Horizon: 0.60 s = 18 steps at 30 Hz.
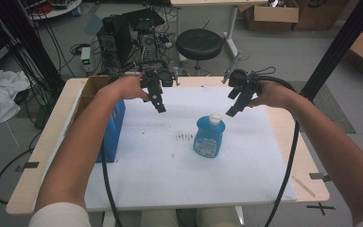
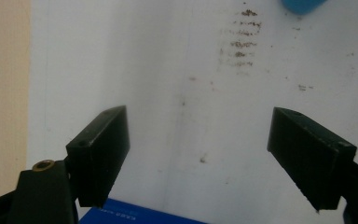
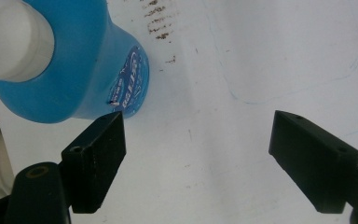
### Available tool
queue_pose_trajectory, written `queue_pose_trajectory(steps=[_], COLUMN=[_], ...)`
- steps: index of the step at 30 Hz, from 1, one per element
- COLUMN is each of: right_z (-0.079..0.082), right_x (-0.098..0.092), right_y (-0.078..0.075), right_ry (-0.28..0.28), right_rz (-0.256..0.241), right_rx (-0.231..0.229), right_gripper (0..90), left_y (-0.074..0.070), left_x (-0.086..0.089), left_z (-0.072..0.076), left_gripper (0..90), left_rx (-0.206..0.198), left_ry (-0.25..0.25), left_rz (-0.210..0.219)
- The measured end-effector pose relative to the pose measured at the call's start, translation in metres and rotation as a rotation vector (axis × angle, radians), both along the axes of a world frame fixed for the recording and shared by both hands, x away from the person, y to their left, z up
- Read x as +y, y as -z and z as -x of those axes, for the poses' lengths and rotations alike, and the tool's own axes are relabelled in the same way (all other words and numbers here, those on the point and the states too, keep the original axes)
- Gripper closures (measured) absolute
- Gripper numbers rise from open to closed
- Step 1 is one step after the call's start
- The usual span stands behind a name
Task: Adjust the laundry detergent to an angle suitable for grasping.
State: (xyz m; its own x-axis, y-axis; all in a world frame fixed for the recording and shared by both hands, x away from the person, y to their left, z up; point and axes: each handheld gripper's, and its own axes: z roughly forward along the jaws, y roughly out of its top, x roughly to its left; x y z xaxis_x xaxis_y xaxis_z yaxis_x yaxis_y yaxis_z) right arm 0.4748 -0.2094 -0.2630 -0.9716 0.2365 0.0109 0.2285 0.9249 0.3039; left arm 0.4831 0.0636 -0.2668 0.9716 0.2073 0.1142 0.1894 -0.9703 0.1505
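Two grippers up in the air and nothing grabbed, that's where I'm at. From the high view, my left gripper (image 1: 159,105) hangs over the white sheet (image 1: 170,165) near the far edge of the worktop (image 1: 52,142), left of centre, jaws pointing down toward the sheet. My right gripper (image 1: 234,108) hangs over the far edge too, right of centre, angled down and in toward the blue bottle (image 1: 209,137). That bottle stands upright about mid-sheet, a bit toward the far side, white cap (image 1: 214,117) on top, and it sits between the two grippers but closer to the right one. Neither one touches it. A blue box (image 1: 115,130) stands along the left edge of the sheet, under my left forearm, with a brown cardboard box (image 1: 87,94) at the far left corner behind it.

Left gripper view: jaws spread wide, bare sheet between them, holding nothing. A smudgy patch of brown marks (image 2: 240,39) sits ahead, a sliver of the blue bottle (image 2: 303,4) peeks in at the top, and the blue box (image 2: 135,215) shows along the bottom.

Right gripper view: jaws wide apart again, empty. The blue bottle (image 3: 88,70) looms at the upper left with its white cap (image 3: 14,39) close to the lens; it lies outside the gap, beyond the left-hand jaw.
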Motion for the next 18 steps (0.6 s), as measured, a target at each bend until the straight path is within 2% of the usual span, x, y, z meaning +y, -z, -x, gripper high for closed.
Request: queue_pose_trajectory(steps=[12, 18], right_z=[0.0025, 0.0053], right_x=[-0.0031, -0.0034], right_y=[-0.0058, -0.0069], right_ry=[0.008, 0.000], right_rz=[-0.010, -0.011], right_rx=[-0.010, -0.008], right_gripper=[18.4, 18.6], left_y=[-0.0033, -0.0074], left_x=[-0.0004, 0.0000], left_z=[0.0045, 0.0062], left_gripper=[21.1, 21.1], left_rx=[-0.004, -0.011], left_ry=[-0.004, -0.016], left_rz=[-0.004, 0.020])
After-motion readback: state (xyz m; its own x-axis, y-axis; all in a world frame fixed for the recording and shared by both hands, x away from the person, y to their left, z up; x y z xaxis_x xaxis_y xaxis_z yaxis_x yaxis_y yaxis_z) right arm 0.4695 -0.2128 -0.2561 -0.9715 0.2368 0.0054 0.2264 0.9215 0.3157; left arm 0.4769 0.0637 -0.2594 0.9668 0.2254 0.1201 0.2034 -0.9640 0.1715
